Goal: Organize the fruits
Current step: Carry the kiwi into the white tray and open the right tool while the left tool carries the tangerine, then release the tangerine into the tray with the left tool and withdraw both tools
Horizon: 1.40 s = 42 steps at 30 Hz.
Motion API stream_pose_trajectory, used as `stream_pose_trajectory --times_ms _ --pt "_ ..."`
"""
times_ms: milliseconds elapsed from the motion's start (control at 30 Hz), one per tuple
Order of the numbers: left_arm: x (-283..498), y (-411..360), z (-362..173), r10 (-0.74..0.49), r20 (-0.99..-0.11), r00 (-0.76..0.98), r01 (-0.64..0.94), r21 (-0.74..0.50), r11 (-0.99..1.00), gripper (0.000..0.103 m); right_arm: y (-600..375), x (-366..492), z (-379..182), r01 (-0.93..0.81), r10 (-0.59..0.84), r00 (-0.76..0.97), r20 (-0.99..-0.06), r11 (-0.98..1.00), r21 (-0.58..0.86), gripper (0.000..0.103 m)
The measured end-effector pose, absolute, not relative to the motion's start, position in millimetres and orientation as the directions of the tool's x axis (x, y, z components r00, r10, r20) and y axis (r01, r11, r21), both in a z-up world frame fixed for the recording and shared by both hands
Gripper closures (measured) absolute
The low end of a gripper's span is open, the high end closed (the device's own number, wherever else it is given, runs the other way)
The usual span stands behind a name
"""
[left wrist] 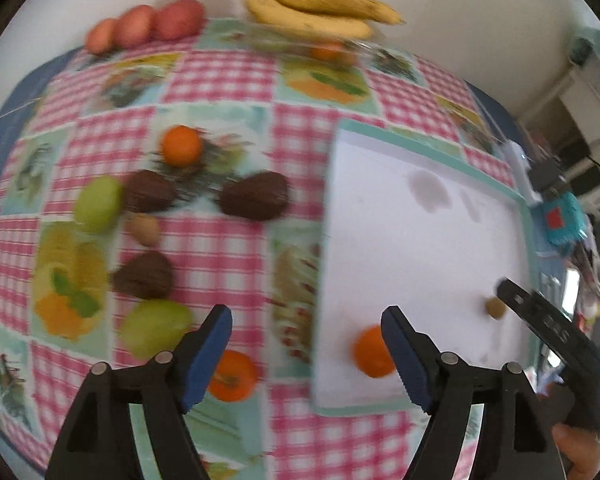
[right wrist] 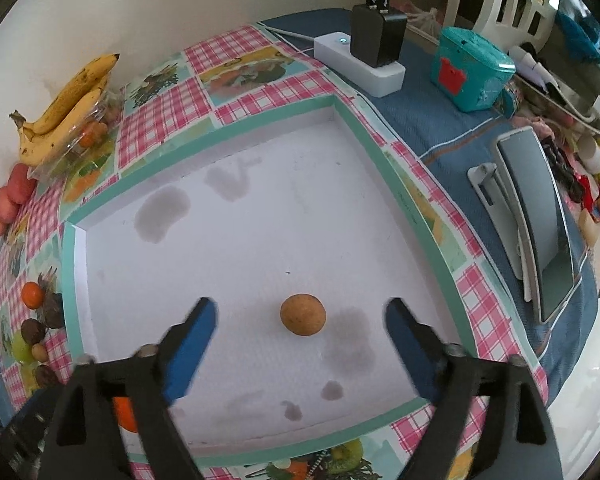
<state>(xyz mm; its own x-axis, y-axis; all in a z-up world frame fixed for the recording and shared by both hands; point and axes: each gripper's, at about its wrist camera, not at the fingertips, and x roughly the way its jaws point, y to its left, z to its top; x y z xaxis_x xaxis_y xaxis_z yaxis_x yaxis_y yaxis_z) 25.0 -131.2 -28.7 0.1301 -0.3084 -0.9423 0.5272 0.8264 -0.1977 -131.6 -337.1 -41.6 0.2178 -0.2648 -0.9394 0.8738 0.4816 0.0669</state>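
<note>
Right now both of your grippers have their jaws spread wide and hold nothing. Your left gripper hangs over the desk at the left edge of the white tray, touching no fruit; an orange lies in the tray's near corner, partly behind the right-side jaw. Your right gripper is above the tray, and the small round tan fruit sits on the tray floor between its blue pads, well apart from both of them.

Count what lies in the tray: one orange and one small tan fruit, two pieces in all.

On the checked cloth left of the tray, the left wrist view shows two more oranges, one far and one near the jaws, two green fruits, three dark brown fruits and one small tan fruit. The view is blurred, so finer detail cannot be told.

At the far edge by the wall there are three reddish fruits in a row and a bunch of bananas, at least two, lying on a clear container with something orange inside.
</note>
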Motion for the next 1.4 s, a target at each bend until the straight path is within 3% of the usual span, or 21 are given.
stream_pose_trajectory --times_ms 33,100,267,433,633,967,1400 --pt "30 -123 -28 -0.299 -0.943 0.148 0.511 -0.186 0.839 0.009 -336 -131 -41 0.871 -0.27 0.22 -0.937 0.487 0.064 0.012" --pt "41 -111 -26 -0.281 -0.94 0.196 0.471 -0.161 0.867 0.0 -333 -127 -40 0.864 -0.279 0.232 -0.932 0.498 0.067 0.012" --pt "67 -80 -11 -0.237 -0.92 0.313 0.402 -0.097 0.91 0.0 -322 -119 -33 0.841 -0.304 0.283 -0.91 0.534 0.083 0.012" --pt "97 -47 2 -0.226 -0.899 0.375 0.326 -0.1 0.94 0.0 -303 -100 -26 0.79 -0.28 0.37 -0.886 0.597 0.14 0.012" --pt "122 -1 18 -0.197 -0.878 0.436 0.218 -0.11 0.97 0.0 -270 -72 -17 0.721 -0.285 0.388 -0.877 0.687 0.096 0.012" --pt "139 52 35 -0.208 -0.844 0.494 0.13 -0.165 0.978 0.0 -201 -31 -11 0.551 -0.143 0.469 -0.872 0.818 0.162 0.012" --pt "149 51 5 -0.216 -0.911 0.351 0.171 -0.164 0.972 0.0 -146 -4 -28 0.396 -0.029 0.409 -0.912 0.906 0.149 0.012"
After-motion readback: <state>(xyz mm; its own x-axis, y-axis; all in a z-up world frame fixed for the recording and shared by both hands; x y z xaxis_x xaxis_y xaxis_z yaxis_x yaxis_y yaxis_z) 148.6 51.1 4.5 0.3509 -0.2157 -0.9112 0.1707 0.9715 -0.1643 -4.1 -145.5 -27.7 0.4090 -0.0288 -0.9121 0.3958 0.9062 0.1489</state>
